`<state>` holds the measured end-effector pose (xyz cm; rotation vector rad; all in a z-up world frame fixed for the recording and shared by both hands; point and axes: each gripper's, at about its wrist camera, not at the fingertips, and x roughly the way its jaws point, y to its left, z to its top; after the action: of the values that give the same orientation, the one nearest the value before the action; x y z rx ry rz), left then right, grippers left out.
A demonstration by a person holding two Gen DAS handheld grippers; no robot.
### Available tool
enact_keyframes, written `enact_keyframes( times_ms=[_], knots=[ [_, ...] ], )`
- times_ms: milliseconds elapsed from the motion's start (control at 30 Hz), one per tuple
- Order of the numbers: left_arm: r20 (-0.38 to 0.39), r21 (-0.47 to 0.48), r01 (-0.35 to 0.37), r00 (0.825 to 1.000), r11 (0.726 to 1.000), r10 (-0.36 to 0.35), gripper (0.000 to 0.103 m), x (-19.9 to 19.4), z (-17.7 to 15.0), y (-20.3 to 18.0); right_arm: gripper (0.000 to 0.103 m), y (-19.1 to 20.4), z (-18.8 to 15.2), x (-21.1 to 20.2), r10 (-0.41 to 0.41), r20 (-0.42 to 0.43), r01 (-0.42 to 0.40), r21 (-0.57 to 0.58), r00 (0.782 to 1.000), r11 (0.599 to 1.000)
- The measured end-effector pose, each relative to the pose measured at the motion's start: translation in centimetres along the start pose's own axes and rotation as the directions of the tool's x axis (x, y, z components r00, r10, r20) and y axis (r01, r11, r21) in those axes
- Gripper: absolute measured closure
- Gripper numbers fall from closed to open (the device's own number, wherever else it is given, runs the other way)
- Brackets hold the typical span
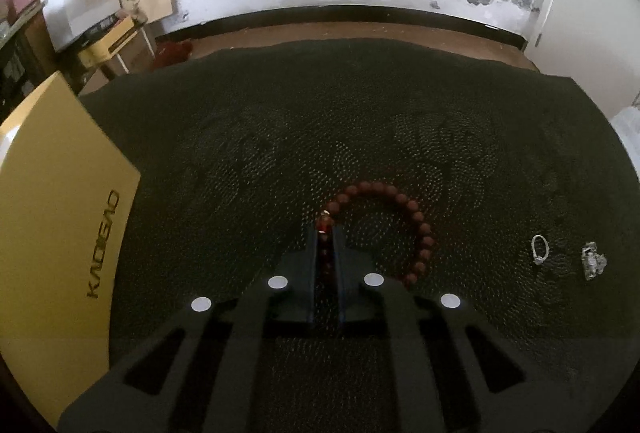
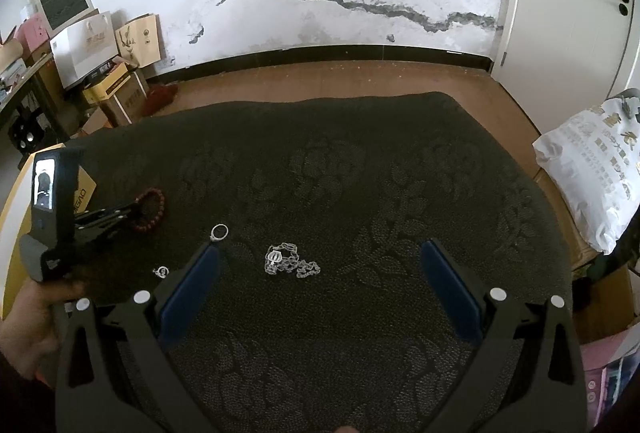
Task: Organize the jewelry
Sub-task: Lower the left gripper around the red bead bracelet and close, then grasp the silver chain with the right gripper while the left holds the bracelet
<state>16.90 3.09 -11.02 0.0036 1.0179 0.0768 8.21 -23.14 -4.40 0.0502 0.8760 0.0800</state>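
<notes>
The left gripper pinches its jaws nearly closed on the near side of a dark red wooden bead bracelet lying on the dark patterned cloth, while the right gripper hangs wide open and empty over a tangled silver chain necklace. A thin silver ring lies beyond. Round beads may roll free of so slim a grip if lifted fast.

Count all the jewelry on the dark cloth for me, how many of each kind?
Red bead bracelet: 1, pinched in the left gripper
Silver ring: 1
Silver chain necklace: 1
Small silver piece, too small to name: 1
Total: 4
</notes>
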Motion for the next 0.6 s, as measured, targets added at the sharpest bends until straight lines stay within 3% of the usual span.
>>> enact_keyframes(
  times_ms=[333, 600],
  knots=[
    [0.112, 0.008, 0.013, 0.994, 1.0, -0.014, 0.096, -7.8, 0.6, 0.9, 0.006, -0.6, -0.6, 1.3, -0.022, -0.035, 0.02, -0.036, 0.999, 0.999],
    [0.152, 0.085, 0.111, 0.981, 0.99, -0.123, 0.096, -14.2, -0.4, 0.4, 0.006, -2.2, -2.8, 4.8, -0.077, -0.156, 0.07, -0.051, 0.985, 0.996]
  ],
)
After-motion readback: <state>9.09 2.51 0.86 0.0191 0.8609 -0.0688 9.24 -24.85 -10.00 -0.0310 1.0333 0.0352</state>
